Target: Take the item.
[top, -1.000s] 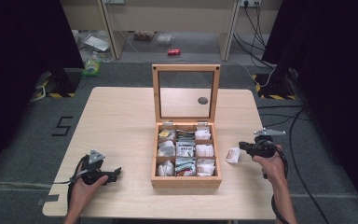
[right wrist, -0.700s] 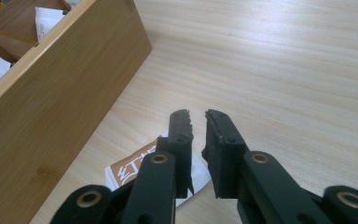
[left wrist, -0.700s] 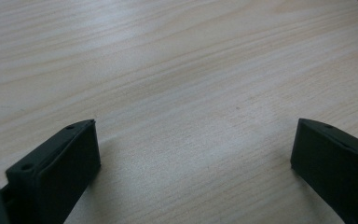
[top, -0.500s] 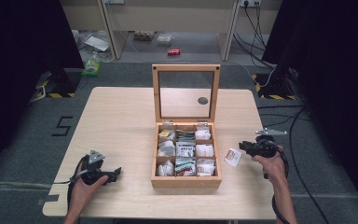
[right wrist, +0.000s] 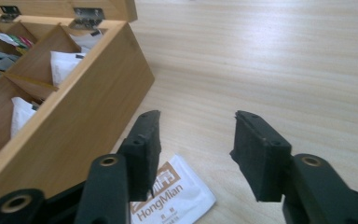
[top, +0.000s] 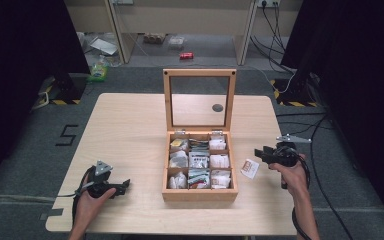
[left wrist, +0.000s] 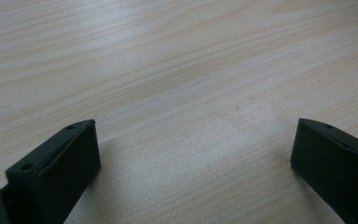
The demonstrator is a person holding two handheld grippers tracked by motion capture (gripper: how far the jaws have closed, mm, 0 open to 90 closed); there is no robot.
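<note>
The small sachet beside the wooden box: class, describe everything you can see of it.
The sachet is a small, flat white packet printed with a brown emblem and the word "HongMian". It looks like paper or foil, sealed and slightly creased. It lies flat on the light wooden table, just right of the open wooden box and apart from its wall. The right gripper, jaws just opened, stands over it with nothing clamped.

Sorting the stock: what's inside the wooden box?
The wooden box holds nine compartments of mostly white sachets. Whatever lies under the top sachets is covered.
</note>
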